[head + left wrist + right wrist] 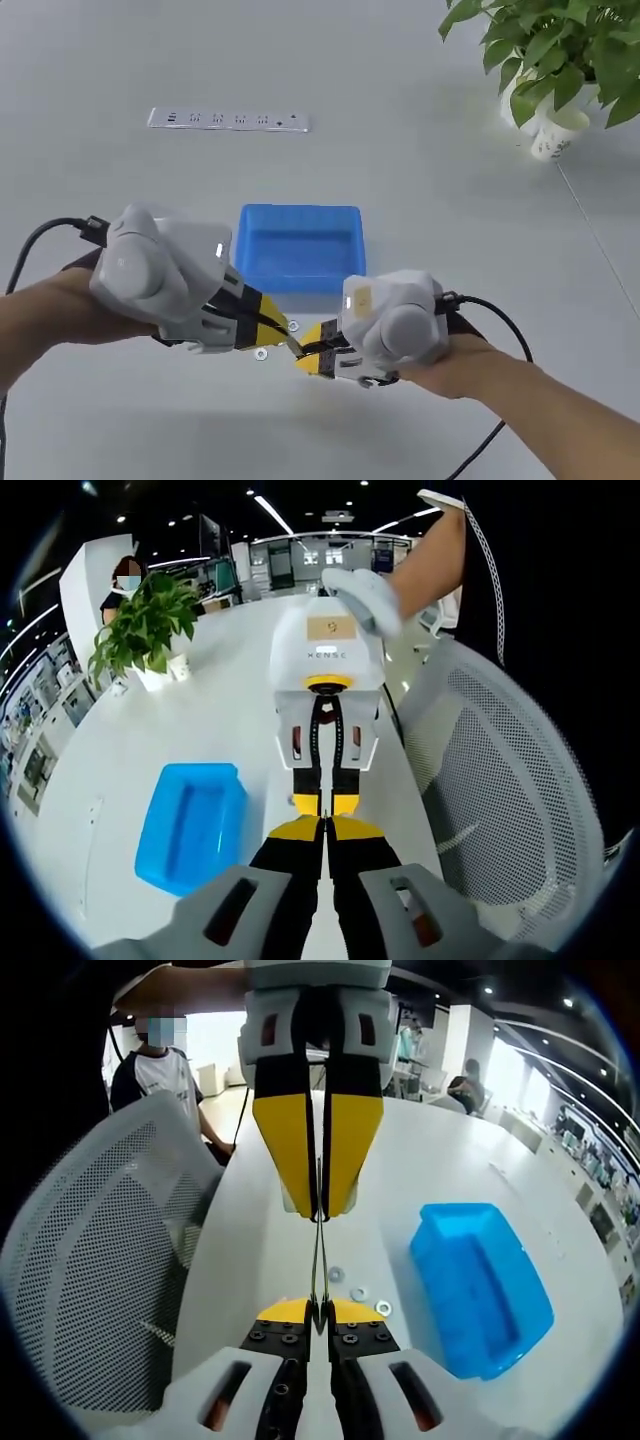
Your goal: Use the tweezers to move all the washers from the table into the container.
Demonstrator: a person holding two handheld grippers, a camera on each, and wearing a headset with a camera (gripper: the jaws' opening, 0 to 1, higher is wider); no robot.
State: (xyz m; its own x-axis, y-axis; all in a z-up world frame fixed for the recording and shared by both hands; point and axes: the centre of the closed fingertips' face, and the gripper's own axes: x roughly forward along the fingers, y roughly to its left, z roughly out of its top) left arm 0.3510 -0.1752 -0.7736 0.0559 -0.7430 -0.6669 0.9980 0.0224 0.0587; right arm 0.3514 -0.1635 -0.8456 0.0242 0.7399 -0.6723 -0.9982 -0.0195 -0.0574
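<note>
Left hand-held gripper point(268, 318) and right hand-held gripper point(313, 358) each clamped the tweezers point(318, 1250); three washers point(358, 1293) lay on table point(420, 170) near blue container point(300, 245).

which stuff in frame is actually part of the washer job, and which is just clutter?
Job:
- tweezers, gripped at one end by the left claw and at the other by the right claw, both shut on them
- washers, loose on the table
- blue container

Lying about:
- power strip
- potted plant
- mesh chair
</note>
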